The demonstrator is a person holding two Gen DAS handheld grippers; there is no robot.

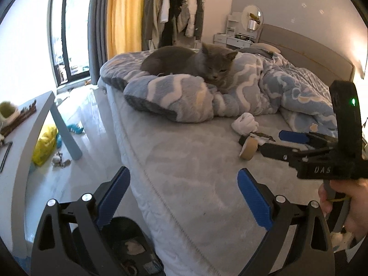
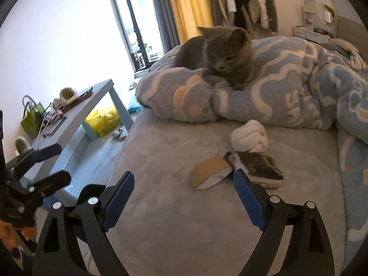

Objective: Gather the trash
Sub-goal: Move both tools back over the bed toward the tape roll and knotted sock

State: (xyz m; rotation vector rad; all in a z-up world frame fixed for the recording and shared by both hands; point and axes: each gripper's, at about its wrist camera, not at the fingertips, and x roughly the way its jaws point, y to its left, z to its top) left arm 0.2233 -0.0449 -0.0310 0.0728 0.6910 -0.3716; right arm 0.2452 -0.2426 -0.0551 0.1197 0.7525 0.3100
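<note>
Blue-padded jaws of the right gripper stand spread and empty over the grey bed, one pad beside a tape roll. A dark wrapper and a white wad lie just beyond. The left gripper is spread too, empty, at the bed's edge. A grey cat rests on the blue blanket.

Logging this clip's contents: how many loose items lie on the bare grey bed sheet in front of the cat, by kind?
Tape roll: 1
White balled-up cloth: 1
Dark flat packet: 1, what it is I cannot tell
Total: 3
All lie close together by the right gripper, whose jaws stand open around nothing.
</note>
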